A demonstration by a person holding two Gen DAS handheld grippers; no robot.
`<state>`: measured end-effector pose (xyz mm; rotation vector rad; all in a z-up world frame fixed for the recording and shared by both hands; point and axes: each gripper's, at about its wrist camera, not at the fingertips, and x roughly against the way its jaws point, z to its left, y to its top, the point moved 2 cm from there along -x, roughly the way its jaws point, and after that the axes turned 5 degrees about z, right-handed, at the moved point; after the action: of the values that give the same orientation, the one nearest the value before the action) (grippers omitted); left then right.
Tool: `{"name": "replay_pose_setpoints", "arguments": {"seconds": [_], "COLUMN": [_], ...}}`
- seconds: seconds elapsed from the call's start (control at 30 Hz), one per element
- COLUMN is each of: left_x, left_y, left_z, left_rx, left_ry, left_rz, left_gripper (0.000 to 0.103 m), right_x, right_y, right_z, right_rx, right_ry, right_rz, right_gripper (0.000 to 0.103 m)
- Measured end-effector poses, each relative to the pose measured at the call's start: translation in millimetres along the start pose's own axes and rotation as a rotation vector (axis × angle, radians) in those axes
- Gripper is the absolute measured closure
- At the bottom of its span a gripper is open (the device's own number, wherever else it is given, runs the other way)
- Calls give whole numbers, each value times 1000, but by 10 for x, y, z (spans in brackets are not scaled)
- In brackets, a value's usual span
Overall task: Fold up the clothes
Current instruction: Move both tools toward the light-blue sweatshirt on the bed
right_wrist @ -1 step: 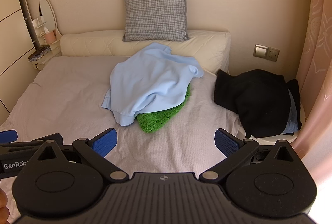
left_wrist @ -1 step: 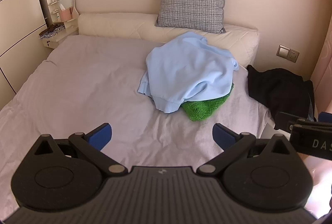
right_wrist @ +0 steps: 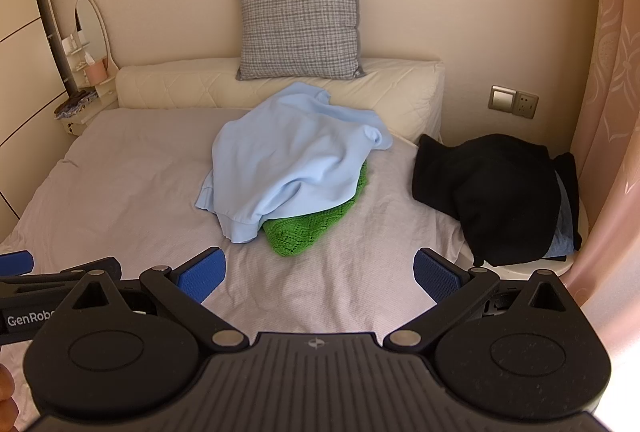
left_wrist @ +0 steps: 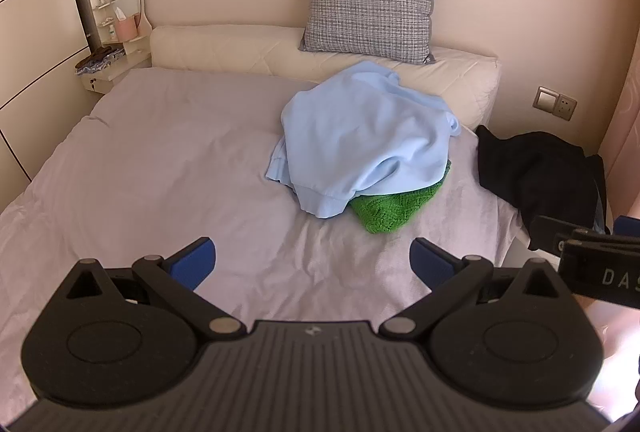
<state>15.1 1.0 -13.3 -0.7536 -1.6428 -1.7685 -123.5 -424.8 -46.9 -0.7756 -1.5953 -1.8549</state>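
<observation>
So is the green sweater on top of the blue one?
No, the green sweater lies underneath, with the light blue garment draped over most of it.

The bed [right_wrist: 120,184] carries a pale lilac sheet, lightly creased — its left half bare. Right of its middle lies a green knit garment [right_wrist: 308,228], flat on the sheet, with a crumpled light blue garment [right_wrist: 288,160] heaped over it and spilling onto the sheet at the left. A black garment pile [right_wrist: 492,192] sits at the bed's right edge — apart from the others. A cream bolster [right_wrist: 192,84] runs along the head.
</observation>
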Motion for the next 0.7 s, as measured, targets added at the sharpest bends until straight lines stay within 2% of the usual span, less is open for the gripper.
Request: {"name": "replay_pose_setpoints", "arguments": {"seconds": [0.47,0.7], "left_x": [31,73], "left_y": [42,23], "left_z": [-161,-437], "left_rx": [5,-3], "left_ry": [18,29], "left_rz": [6,1], "left_gripper": [1,1], "right_x": [-13,-10], "right_y": [17,46], "right_z": [-83,-374], "right_rx": [7,-6], "right_ry": [18,33], "right_rz": [11,9], "right_gripper": [0,0]}}
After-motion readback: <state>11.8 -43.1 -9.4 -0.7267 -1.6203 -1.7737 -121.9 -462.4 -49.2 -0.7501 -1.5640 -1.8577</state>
